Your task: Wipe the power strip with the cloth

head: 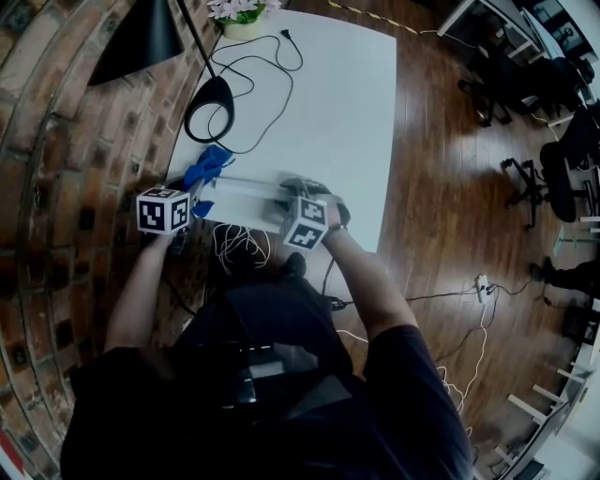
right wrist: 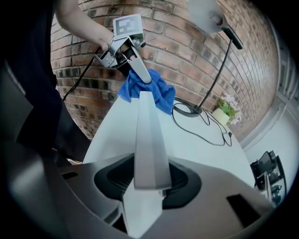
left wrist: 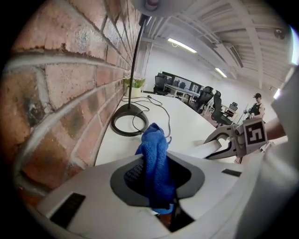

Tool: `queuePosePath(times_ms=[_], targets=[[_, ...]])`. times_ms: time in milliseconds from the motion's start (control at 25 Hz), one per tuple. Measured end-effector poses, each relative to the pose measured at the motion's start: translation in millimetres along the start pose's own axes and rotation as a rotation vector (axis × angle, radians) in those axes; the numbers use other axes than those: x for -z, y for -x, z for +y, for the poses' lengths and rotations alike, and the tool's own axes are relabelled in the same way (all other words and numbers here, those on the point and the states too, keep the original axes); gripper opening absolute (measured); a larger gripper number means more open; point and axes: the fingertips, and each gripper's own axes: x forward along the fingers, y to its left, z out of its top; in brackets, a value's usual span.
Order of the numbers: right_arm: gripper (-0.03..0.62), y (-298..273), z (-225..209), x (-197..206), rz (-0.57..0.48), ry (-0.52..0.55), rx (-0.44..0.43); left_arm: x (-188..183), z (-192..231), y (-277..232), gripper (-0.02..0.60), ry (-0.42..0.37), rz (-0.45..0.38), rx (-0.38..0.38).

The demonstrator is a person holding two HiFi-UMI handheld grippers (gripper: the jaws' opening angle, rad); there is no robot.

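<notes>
The white power strip (head: 242, 195) hangs lengthwise near the front of the white table (head: 328, 103). My right gripper (head: 289, 199) is shut on its right end; in the right gripper view the strip (right wrist: 148, 140) runs straight out from between the jaws of my right gripper (right wrist: 149, 182). My left gripper (head: 200, 190) is shut on a bunched blue cloth (head: 208, 167), which stands up out of the jaws of my left gripper (left wrist: 159, 184) as a blue cloth (left wrist: 156, 161). The cloth (right wrist: 148, 92) touches the strip's far end, under my left gripper (right wrist: 141, 77).
A black desk lamp stands by the brick wall (head: 56, 169), its round base (head: 208, 98) ringed by a black cable (head: 258, 61). A potted plant (head: 239, 14) sits at the table's far edge. Office chairs (head: 553, 169) stand on the wooden floor to the right.
</notes>
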Motion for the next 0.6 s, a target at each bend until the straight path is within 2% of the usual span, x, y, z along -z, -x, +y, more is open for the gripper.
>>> queuePosePath(times_ms=[160, 240, 320, 440, 600], targets=[[0.169, 0, 0, -1, -0.001, -0.004, 0.005, -7, -11, 1, 0.078, -0.058, -0.018, -0.026], [0.167, -1, 1, -1, 0.001, -0.008, 0.008, -5, -15, -3, 0.080, -0.061, -0.021, -0.029], [0.167, -2, 1, -2, 0.001, -0.015, 0.006, -3, -22, -8, 0.080, -0.073, -0.012, -0.017], [0.167, -2, 1, -2, -0.007, -0.032, -0.002, -2, -33, -17, 0.080, -0.138, 0.007, -0.018], [0.167, -2, 1, -2, -0.066, -0.073, -0.029, 2, -37, -24, 0.081, -0.176, 0.031, -0.034]])
